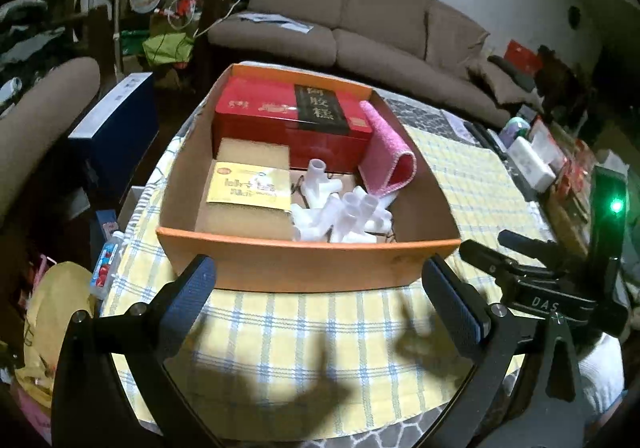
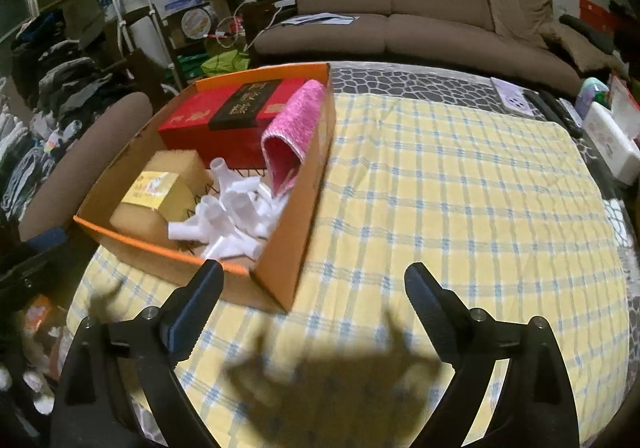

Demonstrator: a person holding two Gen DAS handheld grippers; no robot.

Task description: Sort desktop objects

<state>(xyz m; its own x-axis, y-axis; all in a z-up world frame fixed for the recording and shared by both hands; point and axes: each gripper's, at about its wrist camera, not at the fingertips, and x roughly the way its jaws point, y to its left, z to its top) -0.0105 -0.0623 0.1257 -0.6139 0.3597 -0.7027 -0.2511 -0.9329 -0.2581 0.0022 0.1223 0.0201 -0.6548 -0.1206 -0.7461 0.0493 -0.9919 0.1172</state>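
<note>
An orange cardboard box [image 1: 308,264] stands on the yellow checked tablecloth [image 1: 304,332]. Inside lie a red tin [image 1: 288,116], a yellow-labelled carton [image 1: 250,188], a folded pink cloth [image 1: 386,152] and several white pipe fittings [image 1: 344,212]. My left gripper [image 1: 320,280] is open and empty, just in front of the box's near wall. In the right wrist view the box [image 2: 280,272] sits at the left with the red tin [image 2: 224,120], carton [image 2: 154,188], pink cloth [image 2: 296,120] and fittings [image 2: 228,216]. My right gripper [image 2: 314,288] is open and empty over the cloth [image 2: 440,188], by the box's near corner.
A brown sofa [image 1: 360,20] runs behind the table. Packets and a white box [image 1: 532,164] crowd the table's right edge. A small bottle [image 1: 106,260] lies at the left edge. The other gripper's body [image 1: 560,276] is at my right. Clutter fills the floor at left [image 2: 60,88].
</note>
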